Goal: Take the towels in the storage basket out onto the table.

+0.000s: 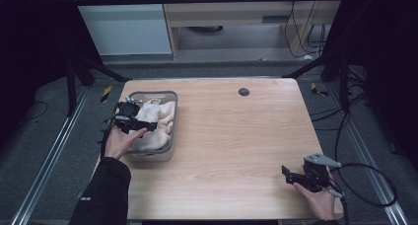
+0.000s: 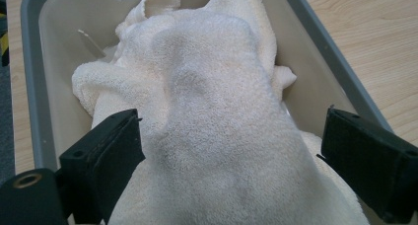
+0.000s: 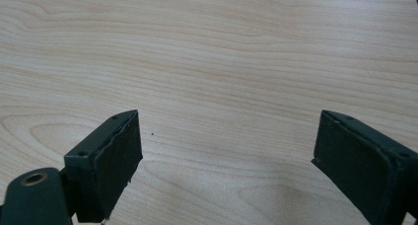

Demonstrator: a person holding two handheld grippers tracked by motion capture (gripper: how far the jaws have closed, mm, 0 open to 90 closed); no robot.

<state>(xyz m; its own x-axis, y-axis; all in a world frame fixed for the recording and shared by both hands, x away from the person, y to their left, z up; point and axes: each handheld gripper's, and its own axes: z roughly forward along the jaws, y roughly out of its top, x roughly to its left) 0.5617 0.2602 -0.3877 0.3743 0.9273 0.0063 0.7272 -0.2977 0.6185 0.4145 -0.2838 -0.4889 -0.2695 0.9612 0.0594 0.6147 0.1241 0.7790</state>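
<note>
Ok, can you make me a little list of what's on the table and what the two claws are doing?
table: light wooden table, small dark round spot near its far edge
bin: grey bin at the table's left side
inside the bin: cream towel, bunched up
left claw: left claw open, jaws either side of the towel, over the bin
right claw: right claw open, holding nothing, over bare wood at the table's near right
hands: one on each claw

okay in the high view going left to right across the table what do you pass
Left tool over the cream terry towel in the grey plastic bin → small black round disc set in the light wooden table → right tool, held just above the tabletop.
</note>
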